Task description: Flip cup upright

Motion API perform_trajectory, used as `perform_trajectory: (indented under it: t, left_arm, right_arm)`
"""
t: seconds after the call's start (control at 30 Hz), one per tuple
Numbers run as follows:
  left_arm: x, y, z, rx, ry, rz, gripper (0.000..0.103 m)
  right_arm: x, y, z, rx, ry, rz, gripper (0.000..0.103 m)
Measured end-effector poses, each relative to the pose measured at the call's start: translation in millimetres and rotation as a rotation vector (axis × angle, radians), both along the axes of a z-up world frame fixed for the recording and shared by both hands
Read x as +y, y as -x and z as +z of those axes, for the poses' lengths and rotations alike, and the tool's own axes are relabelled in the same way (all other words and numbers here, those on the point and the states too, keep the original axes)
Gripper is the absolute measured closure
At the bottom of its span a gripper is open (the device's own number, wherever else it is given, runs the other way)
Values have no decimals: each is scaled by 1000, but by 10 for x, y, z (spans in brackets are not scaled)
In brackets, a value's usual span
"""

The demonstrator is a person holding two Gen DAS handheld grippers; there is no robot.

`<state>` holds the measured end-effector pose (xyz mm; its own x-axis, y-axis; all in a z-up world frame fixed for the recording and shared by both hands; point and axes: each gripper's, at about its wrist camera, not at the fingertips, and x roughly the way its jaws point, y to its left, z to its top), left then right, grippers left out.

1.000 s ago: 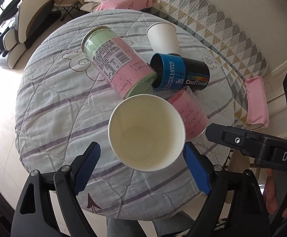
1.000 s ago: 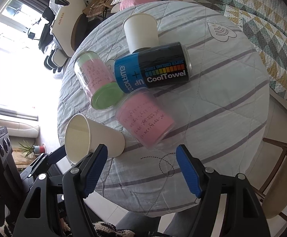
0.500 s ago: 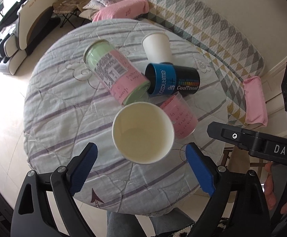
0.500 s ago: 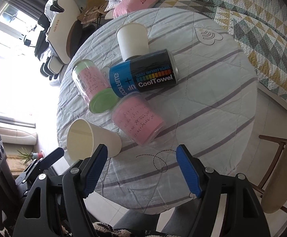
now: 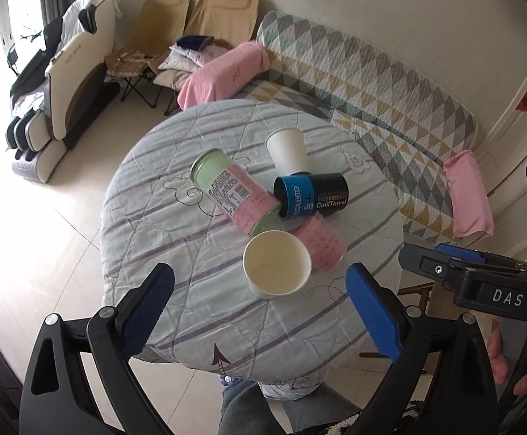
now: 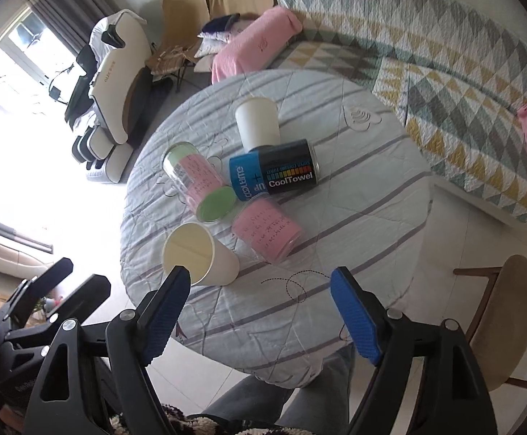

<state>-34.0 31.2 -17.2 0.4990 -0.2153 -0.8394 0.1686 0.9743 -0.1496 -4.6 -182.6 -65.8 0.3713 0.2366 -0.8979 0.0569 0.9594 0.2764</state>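
Note:
A cream paper cup (image 5: 277,264) stands upright, mouth up, on the round quilted table (image 5: 176,224), near its front edge; it also shows in the right wrist view (image 6: 200,259). A second white paper cup (image 5: 287,149) stands mouth down at the back (image 6: 257,123). My left gripper (image 5: 259,302) is open and empty, held high above and in front of the cream cup. My right gripper (image 6: 259,302) is open and empty, above the table's front edge, to the right of the cream cup.
A green-lidded pink canister (image 5: 236,194), a blue-black CoolTowel can (image 5: 310,195) and a clear pink tub (image 5: 319,244) lie on their sides mid-table. A quilted sofa (image 5: 390,90) is behind, a massage chair (image 5: 64,87) at left, a wooden chair (image 6: 506,311) at right.
Both grippers have pulled up and back from the table, so everything looks smaller. The cream cup stays upright on the table. Both stay open.

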Motion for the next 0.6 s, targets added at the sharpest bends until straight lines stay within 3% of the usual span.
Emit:
perform_trajectory:
  t: [0.23, 0.6]
  left_arm:
    - [-50, 203, 134, -36, -4, 33, 2]
    - [-153, 374, 130, -60, -21, 44, 1]
  right_arm:
    - [6, 182, 190, -35, 33, 57, 22]
    - [-43, 357, 154, -33, 24, 82, 22]
